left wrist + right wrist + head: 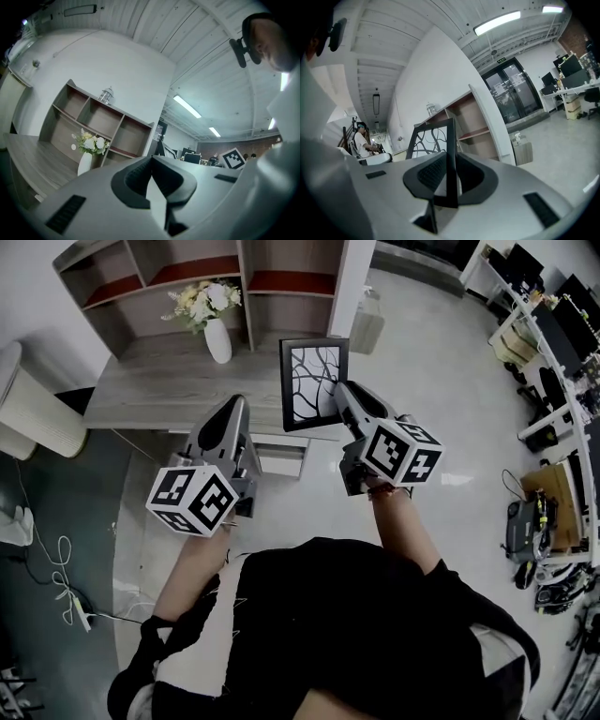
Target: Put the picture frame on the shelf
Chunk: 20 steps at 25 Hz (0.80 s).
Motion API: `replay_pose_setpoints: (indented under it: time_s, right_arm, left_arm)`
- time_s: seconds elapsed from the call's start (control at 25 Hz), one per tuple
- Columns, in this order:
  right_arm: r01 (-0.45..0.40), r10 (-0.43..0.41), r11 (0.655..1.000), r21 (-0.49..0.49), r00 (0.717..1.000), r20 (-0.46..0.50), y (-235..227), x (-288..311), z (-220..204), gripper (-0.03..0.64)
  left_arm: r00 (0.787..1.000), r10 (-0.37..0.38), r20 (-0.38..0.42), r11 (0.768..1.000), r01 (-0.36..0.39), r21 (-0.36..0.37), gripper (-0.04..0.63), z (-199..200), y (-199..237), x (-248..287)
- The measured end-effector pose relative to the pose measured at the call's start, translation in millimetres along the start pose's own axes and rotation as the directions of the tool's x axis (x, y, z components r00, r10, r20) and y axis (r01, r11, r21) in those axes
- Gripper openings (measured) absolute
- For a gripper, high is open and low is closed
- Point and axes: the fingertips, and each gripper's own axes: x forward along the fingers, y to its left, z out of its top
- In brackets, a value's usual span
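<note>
Right gripper (341,392) clenched on the right edge of the picture frame (313,382); in the right gripper view the dark edge sits pinched between both pads, and the frame (430,138) stands upright with its branch-pattern picture turned to the left. Frame is carried in the air, over the near right part of the wooden desk (141,390), not on the shelf (197,273). Shelf unit stands at the back of the desk, its compartments open to the front. White vase (218,339) of flowers (202,300) stands on the desk, left of the frame and apart from it. Left gripper (232,407) is beside the frame, lower left, jaws closed together on nothing.
</note>
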Motion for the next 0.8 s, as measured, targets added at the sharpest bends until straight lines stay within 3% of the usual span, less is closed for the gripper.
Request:
replay_pose_setpoints:
  time_s: [0.4,0.8]
  right_arm:
    - [0.003,-0.001,1.000,0.025,0.997,-0.076,-27.1,46.6,-20.8,0.077]
    - [0.065,-0.063,0.998,0.021,0.996,-0.069,-49.1,112.7,-7.7,0.077]
  left_arm:
    - [0.998,0.047,-0.048,0.999,-0.048,-0.016,0.011,-18.8,33.6,22.7]
    - [0.999,-0.019,-0.044,1.000,0.018,-0.024,0.011,-7.4,82.8,82.4]
